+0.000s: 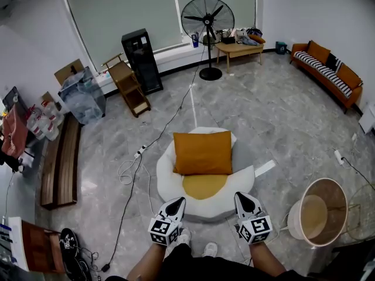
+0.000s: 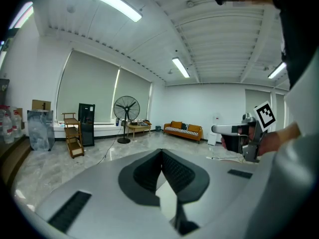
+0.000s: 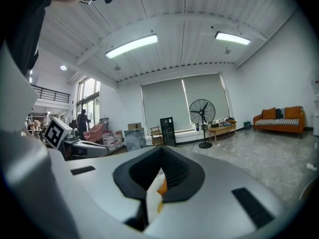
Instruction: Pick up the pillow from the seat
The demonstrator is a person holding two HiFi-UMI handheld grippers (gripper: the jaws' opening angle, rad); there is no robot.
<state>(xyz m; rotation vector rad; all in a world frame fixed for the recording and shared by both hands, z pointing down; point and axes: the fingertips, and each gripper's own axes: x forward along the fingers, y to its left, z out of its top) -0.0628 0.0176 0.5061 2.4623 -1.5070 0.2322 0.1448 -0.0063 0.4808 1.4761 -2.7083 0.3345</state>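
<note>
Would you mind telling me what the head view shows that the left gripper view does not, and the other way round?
Only the head view shows the orange pillow lying on the white seat, the round tub on the floor to the right, and the person's shoes. Only the left gripper view shows the ceiling lights. Both show the standing fan, the orange sofa, the black cabinet, and the left gripper and right gripper, each with its jaws together.
</note>
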